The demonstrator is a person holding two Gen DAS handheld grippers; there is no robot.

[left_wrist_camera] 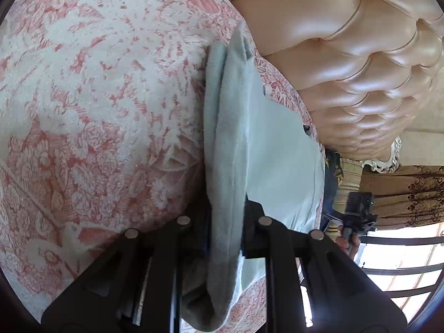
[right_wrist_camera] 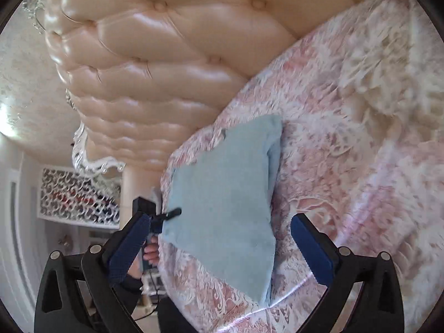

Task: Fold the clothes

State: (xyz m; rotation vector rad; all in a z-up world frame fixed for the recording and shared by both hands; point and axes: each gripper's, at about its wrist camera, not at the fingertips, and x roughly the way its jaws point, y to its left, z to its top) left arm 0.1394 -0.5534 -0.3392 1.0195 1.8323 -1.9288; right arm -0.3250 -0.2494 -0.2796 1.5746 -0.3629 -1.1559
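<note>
**Light blue garment folded at least once on the bed; left grip on, right released**

Location: light blue garment (right_wrist_camera: 222, 194) lies on the bed (right_wrist_camera: 360, 138), on the pink-and-white floral bedspread (left_wrist_camera: 97, 111), near the tufted peach headboard (right_wrist_camera: 166, 55). In the right wrist view it reads as a compact, roughly four-sided panel with a doubled layer showing along its far right edge. Judged: at least one fold is already in.

Left gripper (left_wrist_camera: 224, 238): jaws clenched on a gathered edge of the garment. In the left wrist view the fabric bunches up thick between them and runs forward from the grip; the rest of the cloth lies flat to the right of it. In the right wrist view the same gripper shows at the panel's left edge, held by a hand (right_wrist_camera: 151, 252).

Right gripper (right_wrist_camera: 222, 238): jaws spread wide, nothing between the blue pads (right_wrist_camera: 310, 249). They straddle the near part of the panel without visibly touching it. Judged: released, free for a new hold.

Progress (judgement): partway. The garment is reduced to a flat panel, but the left-held edge is lifted and unsettled, and the outline is uneven at the near corner.

Left to do, likely: carry the held edge over or lay it down, square up the edges, flatten. Whether another fold is intended cannot be told. No other clothes visible in either view.
</note>
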